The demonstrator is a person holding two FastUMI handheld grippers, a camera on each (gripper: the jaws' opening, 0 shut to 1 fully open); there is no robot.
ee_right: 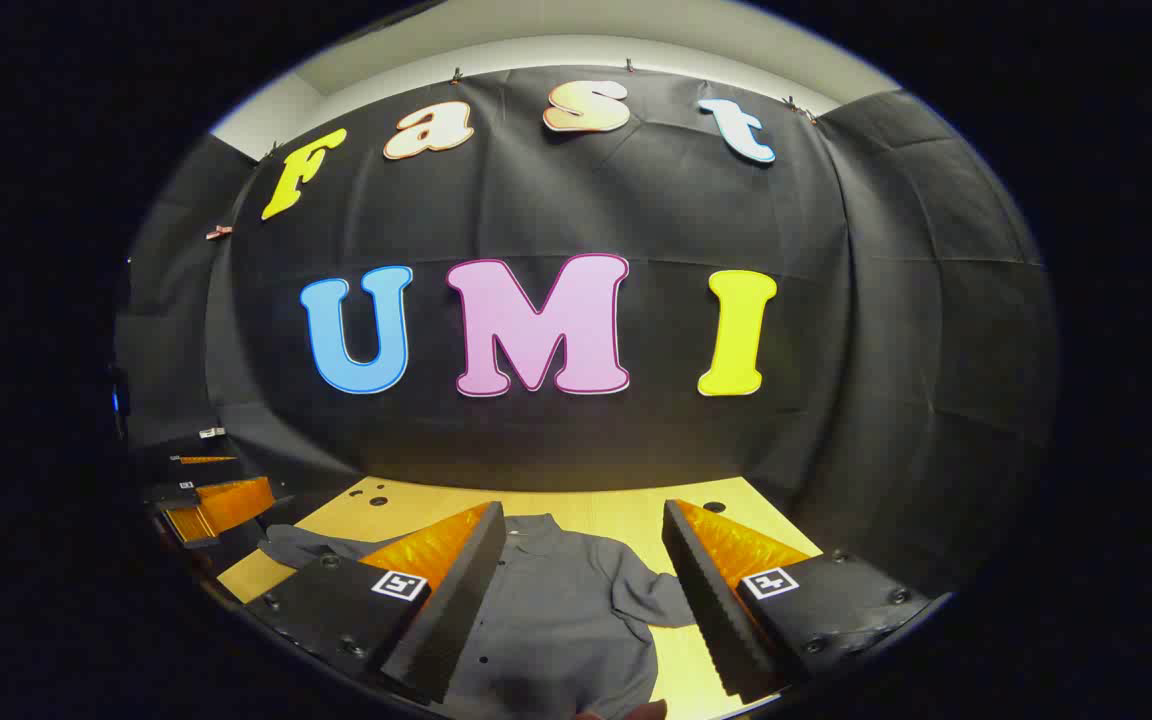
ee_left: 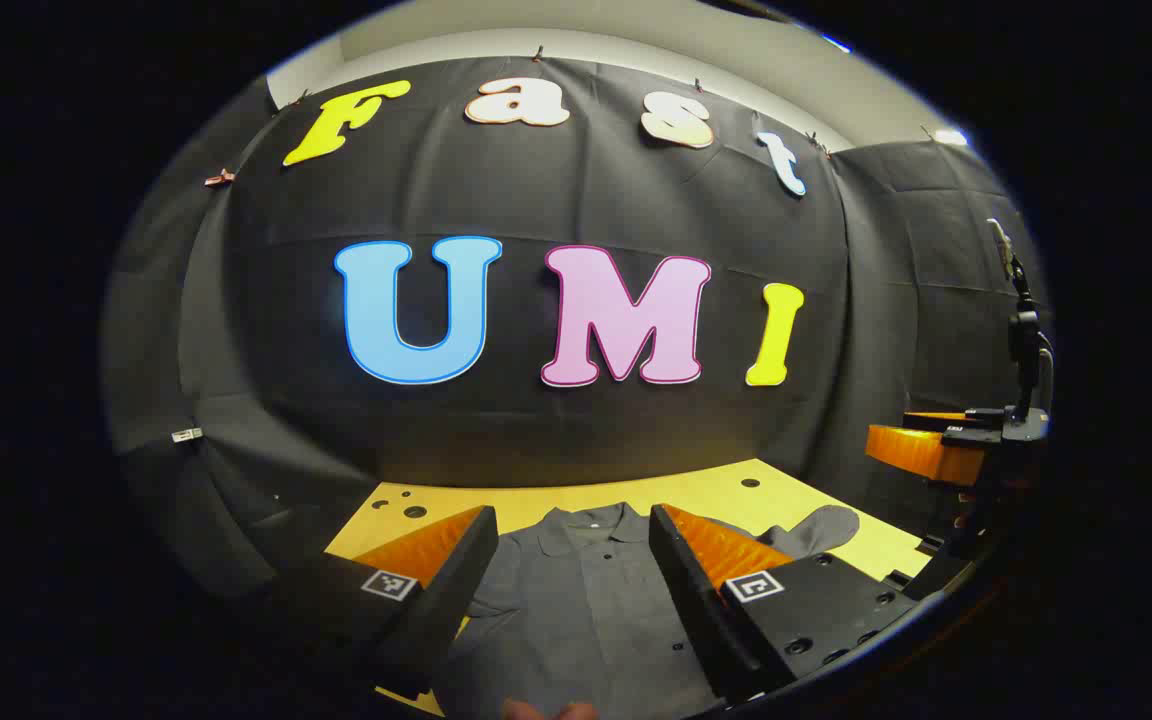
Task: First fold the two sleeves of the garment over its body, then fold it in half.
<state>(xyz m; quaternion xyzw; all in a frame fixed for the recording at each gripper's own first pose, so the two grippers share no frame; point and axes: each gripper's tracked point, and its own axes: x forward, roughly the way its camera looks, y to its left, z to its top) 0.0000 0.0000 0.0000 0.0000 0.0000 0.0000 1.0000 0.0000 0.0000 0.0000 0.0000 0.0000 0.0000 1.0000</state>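
Grey garment (ee_left: 586, 600) flat on table (ee_left: 696, 490), below both wide-open hand-held grippers (ee_left: 571, 590) (ee_right: 581, 590).

A pale wooden table (ee_right: 576, 505) with round holes stands before the booth's black cloth wall (ee_right: 886, 330).

Left gripper (ee_left: 572, 560): jaws spread wide apart, nothing between them, held level and raised, pointing forward. Right gripper (ee_right: 584, 560): jaws also wide apart, gripping nothing, same forward, raised pose. In the left gripper view the right gripper (ee_left: 946, 440) sits far off at the right edge. In the right gripper view the left gripper (ee_right: 211, 500) sits at the left edge. Fingertip sliver (ee_left: 548, 710) at bottom edge.
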